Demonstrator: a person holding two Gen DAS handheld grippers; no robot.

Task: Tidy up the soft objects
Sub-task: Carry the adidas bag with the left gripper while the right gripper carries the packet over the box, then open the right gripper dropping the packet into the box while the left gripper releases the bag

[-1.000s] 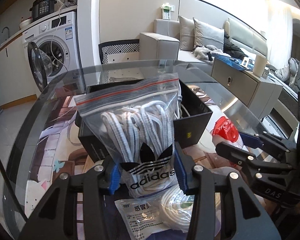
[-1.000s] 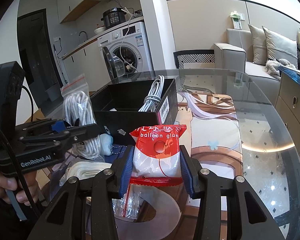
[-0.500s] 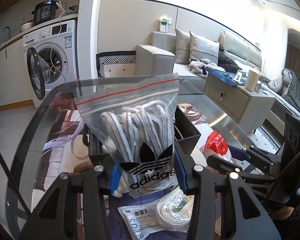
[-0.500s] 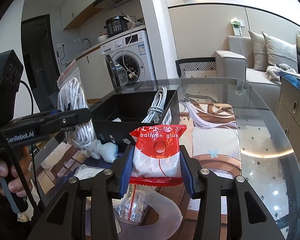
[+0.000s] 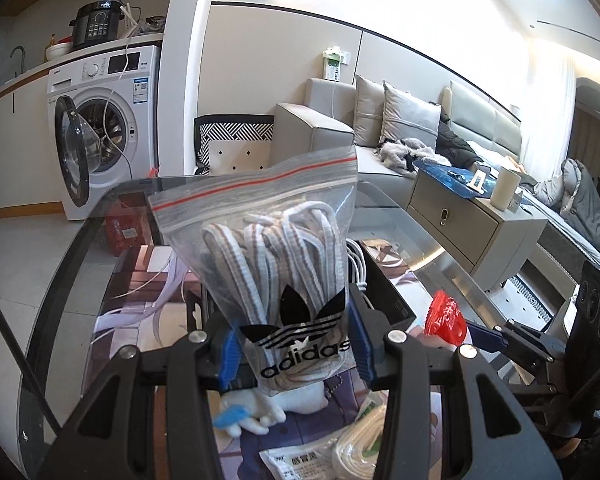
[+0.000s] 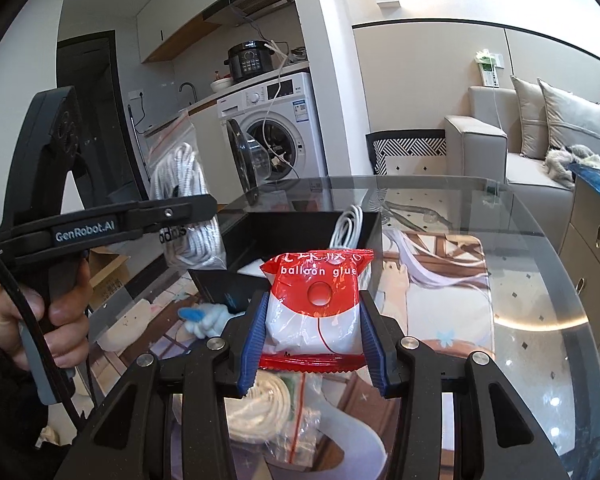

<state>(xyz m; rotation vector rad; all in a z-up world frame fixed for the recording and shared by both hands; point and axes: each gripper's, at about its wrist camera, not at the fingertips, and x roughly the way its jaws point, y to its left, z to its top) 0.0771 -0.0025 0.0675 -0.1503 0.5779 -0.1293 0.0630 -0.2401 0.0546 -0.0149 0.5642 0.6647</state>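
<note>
Above black box (image 6: 300,236), both bags aloft

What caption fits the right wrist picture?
Right gripper squeezing red-and-white balloon glue packet before open black box on glass table.

A glass table (image 6: 540,280) bears a printed mat (image 6: 440,280) and black box (image 6: 300,228).

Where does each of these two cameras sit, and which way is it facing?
Left wrist: on the left gripper, looking along its fingers at the clear zip bag of white laces it clamps; right gripper at right.
Right wrist: on the right gripper, facing the red-and-white balloon glue packet it clamps; left hand visible.
Shared: open black box, glass table, washing machine.
</note>
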